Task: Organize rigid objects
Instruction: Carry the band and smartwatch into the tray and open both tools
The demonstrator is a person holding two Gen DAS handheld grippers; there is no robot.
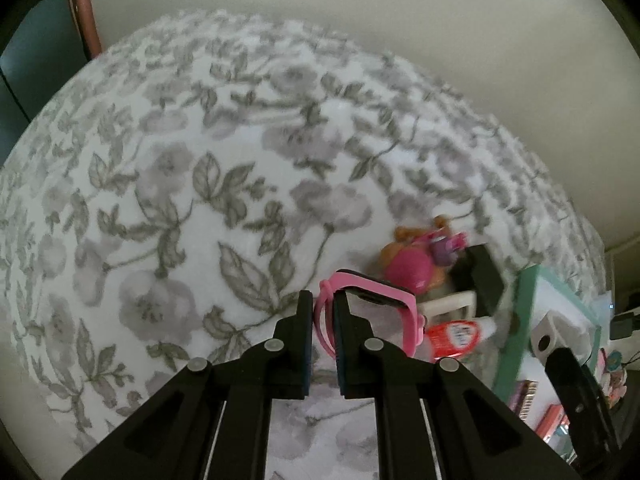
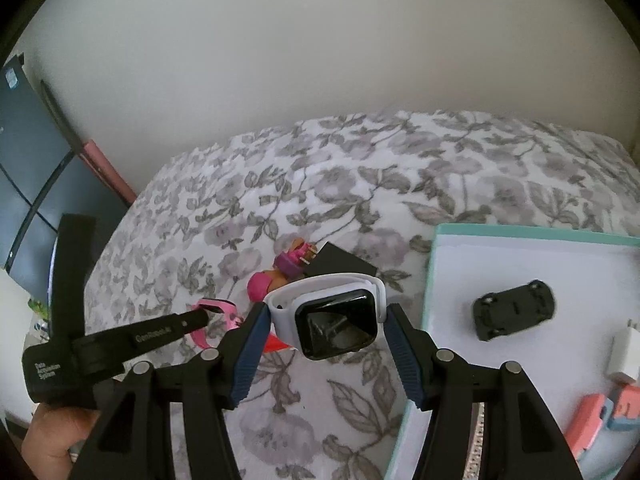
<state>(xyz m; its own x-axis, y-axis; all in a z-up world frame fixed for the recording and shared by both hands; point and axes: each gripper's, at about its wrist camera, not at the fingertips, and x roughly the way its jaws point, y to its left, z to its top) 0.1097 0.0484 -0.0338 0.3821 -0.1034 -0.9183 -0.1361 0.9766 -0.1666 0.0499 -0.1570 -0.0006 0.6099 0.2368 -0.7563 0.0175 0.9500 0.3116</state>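
My left gripper (image 1: 323, 312) is shut on the strap of a pink watch (image 1: 376, 304), held just above the floral bedspread. From the right wrist view the same gripper (image 2: 196, 320) reaches in from the left with the pink watch (image 2: 218, 306) at its tip. My right gripper (image 2: 328, 308) is shut on a white-banded smartwatch (image 2: 336, 320) with a black screen. It grips the watch by its sides, between the blue pads, above the bedspread and left of a teal-edged box (image 2: 432, 264).
On the bedspread lie a pink toy dog figure (image 1: 412, 268) (image 2: 280, 272), a black box (image 1: 480, 276) (image 2: 340, 266) and a red-and-white tube (image 1: 456, 336). The teal-edged box (image 1: 516, 340) holds a black toy car (image 2: 514, 310), a white charger (image 2: 626, 352) and pink-and-blue pieces (image 2: 600, 416). A wall stands behind.
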